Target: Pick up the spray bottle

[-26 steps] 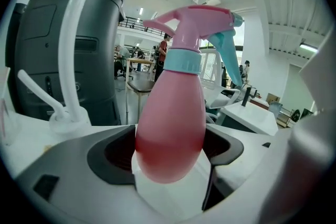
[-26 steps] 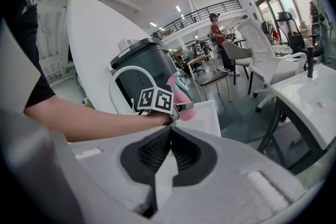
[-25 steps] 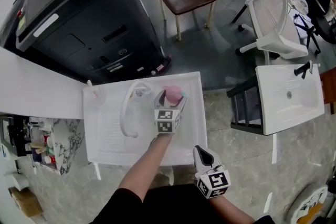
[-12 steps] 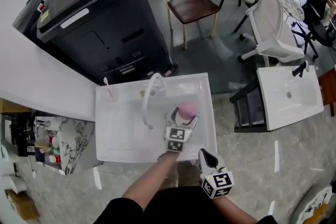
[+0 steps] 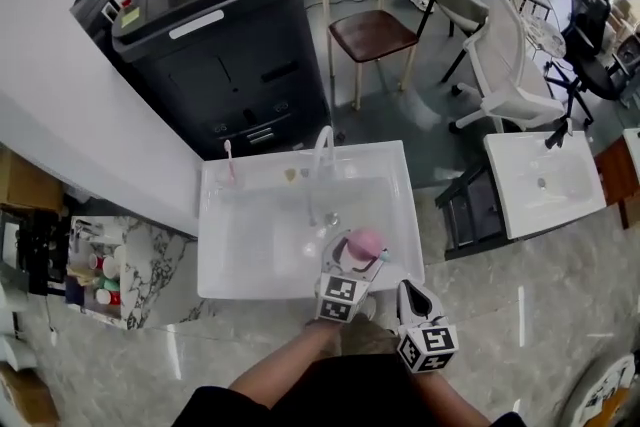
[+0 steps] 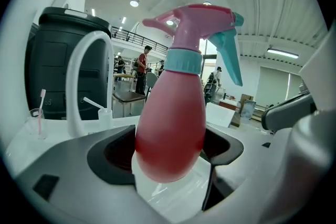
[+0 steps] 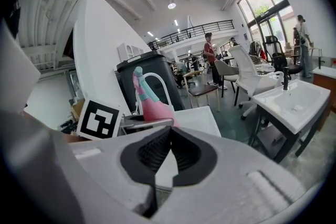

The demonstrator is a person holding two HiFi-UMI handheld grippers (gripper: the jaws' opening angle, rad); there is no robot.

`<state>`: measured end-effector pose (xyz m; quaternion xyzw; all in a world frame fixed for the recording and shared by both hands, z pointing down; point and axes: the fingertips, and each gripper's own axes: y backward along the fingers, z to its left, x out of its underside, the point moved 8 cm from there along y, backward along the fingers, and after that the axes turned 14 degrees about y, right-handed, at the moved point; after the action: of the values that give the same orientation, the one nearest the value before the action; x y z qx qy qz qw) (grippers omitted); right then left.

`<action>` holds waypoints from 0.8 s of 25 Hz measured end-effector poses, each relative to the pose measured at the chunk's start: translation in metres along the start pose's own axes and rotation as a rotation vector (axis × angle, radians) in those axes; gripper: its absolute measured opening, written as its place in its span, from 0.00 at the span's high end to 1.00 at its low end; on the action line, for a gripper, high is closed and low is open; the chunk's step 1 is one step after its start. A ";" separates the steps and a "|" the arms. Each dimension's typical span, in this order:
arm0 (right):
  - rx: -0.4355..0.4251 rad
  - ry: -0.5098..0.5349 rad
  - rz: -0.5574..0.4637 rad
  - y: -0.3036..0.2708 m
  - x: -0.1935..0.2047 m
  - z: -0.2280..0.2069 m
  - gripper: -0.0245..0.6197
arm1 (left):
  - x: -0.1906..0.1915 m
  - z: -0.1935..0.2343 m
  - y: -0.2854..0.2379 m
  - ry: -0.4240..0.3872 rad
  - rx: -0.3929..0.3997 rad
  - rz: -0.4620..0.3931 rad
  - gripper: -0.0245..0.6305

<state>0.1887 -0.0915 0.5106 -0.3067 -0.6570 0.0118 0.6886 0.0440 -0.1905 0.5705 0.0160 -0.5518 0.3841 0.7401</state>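
Observation:
A pink spray bottle (image 6: 173, 113) with a teal collar and trigger stands upright between the jaws of my left gripper (image 6: 170, 152), which is shut on its rounded body. In the head view the bottle (image 5: 366, 244) sits in the left gripper (image 5: 350, 263) above the front right corner of the white sink (image 5: 240, 270). My right gripper (image 5: 412, 297) hangs just right of it, below the sink's front edge, with its jaws shut and nothing between them. From the right gripper view the bottle (image 7: 152, 105) shows past the left gripper's marker cube (image 7: 100, 119).
A white arched faucet (image 5: 320, 165) rises at the sink's back edge, with a toothbrush in a cup (image 5: 230, 165) at the back left. A black cabinet (image 5: 225, 35) stands behind the sink. A wooden chair (image 5: 370, 30) and a second white sink (image 5: 545, 180) stand to the right.
The left gripper has drawn the bottle toward the sink's front right corner, closer to me. The head view has shifted, so the sink sits lower and more central. The right gripper stays alongside.

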 end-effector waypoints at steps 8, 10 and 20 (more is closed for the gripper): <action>0.030 0.061 -0.034 0.048 0.004 0.077 0.96 | 0.023 0.009 0.135 0.032 -0.042 -0.042 0.37; 0.045 0.088 -0.056 0.060 0.001 0.090 0.96 | 0.028 0.014 0.173 0.034 -0.073 -0.064 0.37; 0.017 0.180 -0.119 0.083 -0.004 0.163 0.96 | 0.038 0.042 0.329 0.053 -0.212 -0.099 0.37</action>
<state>0.0715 0.0402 0.4621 -0.2612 -0.6095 -0.0508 0.7468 -0.1792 0.0429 0.4865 -0.0453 -0.5683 0.2870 0.7698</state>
